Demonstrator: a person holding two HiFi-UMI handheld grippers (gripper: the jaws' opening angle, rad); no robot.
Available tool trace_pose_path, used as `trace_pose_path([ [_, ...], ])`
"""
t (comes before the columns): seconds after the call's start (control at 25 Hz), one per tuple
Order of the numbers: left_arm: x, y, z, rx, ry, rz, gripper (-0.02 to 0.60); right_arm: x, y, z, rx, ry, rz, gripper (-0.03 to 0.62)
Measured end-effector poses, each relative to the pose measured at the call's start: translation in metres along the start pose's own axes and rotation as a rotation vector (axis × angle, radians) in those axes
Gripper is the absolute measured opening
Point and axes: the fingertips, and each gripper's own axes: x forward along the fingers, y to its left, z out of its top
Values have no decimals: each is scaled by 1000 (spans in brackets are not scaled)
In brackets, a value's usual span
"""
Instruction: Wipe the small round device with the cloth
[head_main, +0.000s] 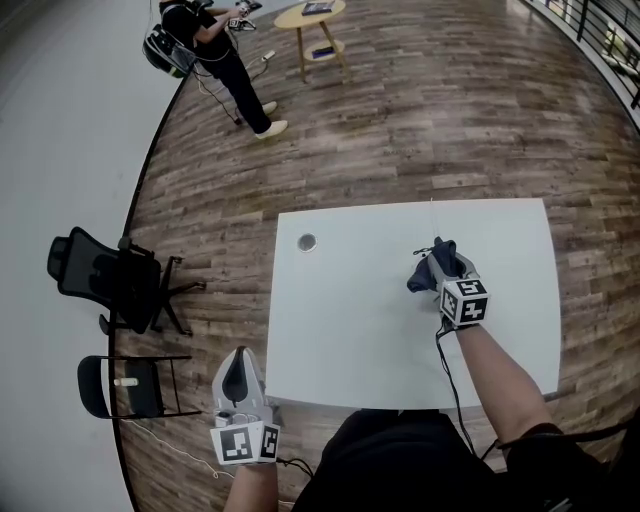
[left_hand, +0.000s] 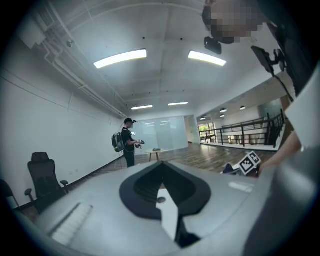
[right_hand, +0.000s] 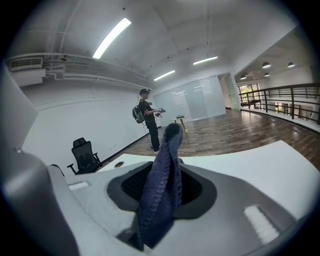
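The small round device (head_main: 306, 242) lies flat on the white table (head_main: 350, 330), near its far left corner; it also shows as a small disc (right_hand: 119, 164) in the right gripper view. My right gripper (head_main: 437, 262) hovers over the table's right-middle part, well to the right of the device, shut on a dark blue cloth (head_main: 424, 276). In the right gripper view the cloth (right_hand: 162, 190) stands up in a twisted fold between the jaws (right_hand: 167, 175). My left gripper (head_main: 238, 356) rests at the table's near left edge, its jaws together and holding nothing (left_hand: 161, 192).
A black office chair (head_main: 105, 280) and a folding chair (head_main: 120, 388) stand left of the table on the wooden floor. A person with a backpack (head_main: 215, 50) stands far off beside a small round wooden table (head_main: 312, 20). A cable (head_main: 448, 375) trails from my right gripper.
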Motion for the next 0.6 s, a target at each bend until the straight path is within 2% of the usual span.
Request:
trace_pose_path([
  [0.24,-4,54,-8,-33,12,49,6,35,44,-2,-10,-5,6,120],
  [0.6,11,37,-5,-24,12,-29,6,16,28,-17,-58,0,-50,120],
])
